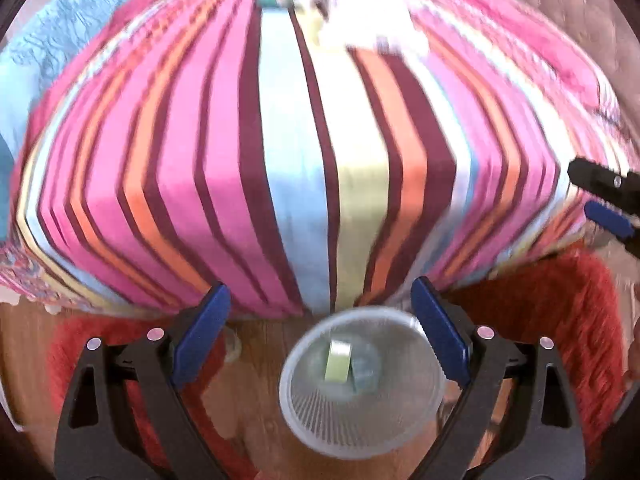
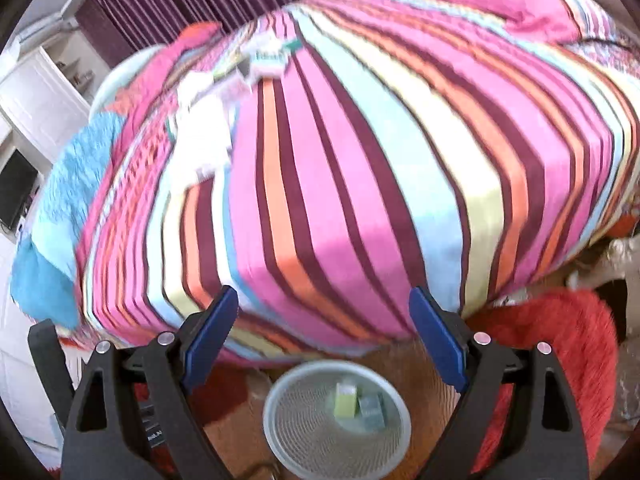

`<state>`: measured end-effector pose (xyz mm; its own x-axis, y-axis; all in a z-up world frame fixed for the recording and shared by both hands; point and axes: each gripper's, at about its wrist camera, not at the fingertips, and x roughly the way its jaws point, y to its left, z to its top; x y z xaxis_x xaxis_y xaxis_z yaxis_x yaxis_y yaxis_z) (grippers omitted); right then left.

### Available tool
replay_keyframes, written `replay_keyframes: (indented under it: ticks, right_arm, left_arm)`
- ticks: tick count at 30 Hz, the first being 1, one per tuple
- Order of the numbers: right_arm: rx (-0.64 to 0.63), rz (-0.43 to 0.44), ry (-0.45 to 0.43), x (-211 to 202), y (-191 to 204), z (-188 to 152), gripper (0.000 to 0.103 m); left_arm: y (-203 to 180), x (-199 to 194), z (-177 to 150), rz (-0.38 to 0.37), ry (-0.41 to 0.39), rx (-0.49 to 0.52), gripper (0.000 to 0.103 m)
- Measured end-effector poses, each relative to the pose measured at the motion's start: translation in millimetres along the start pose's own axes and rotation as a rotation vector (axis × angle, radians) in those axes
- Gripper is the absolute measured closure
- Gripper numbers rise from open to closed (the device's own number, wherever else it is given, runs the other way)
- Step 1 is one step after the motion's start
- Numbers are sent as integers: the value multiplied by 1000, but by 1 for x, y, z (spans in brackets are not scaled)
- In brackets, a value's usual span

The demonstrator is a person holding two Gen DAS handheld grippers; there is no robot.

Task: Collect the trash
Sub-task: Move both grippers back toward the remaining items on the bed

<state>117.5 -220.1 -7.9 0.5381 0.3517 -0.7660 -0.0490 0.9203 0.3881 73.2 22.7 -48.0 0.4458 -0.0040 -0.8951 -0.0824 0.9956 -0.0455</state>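
Note:
A round white mesh wastebasket point(image 1: 362, 420) stands on the wooden floor below my left gripper point(image 1: 320, 332); a green box point(image 1: 338, 362) and a pale blue box point(image 1: 366, 372) lie inside. It also shows in the right wrist view point(image 2: 336, 436), below my right gripper point(image 2: 324, 336). Both grippers are open and empty. White paper scraps and small packets point(image 1: 352, 20) lie at the far end of the striped bed; in the right wrist view the scraps point(image 2: 204, 136) lie at the upper left. My right gripper's fingers point(image 1: 608, 216) show at the right edge of the left wrist view.
A bed with a pink, orange and maroon striped cover point(image 1: 280, 160) fills both views. A red shaggy rug point(image 2: 560, 340) lies on the floor beside the bed. A blue fluffy blanket point(image 2: 60, 208) hangs at the bed's left side. White furniture point(image 2: 36, 92) stands at the far left.

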Motion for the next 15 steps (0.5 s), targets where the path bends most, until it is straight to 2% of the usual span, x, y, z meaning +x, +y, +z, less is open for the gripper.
replay_keyframes:
  ticks: [3, 9, 15]
  right_arm:
    - [2, 14, -44, 1, 3, 22, 20]
    - [-39, 2, -122, 2, 18, 60, 20]
    - [-74, 15, -157, 12, 26, 92, 20]
  left_arm:
    - [2, -11, 30, -18, -62, -41, 8]
    - [-11, -25, 91, -63, -173, -50, 7]
    - [-24, -12, 135, -54, -190, -14, 7]
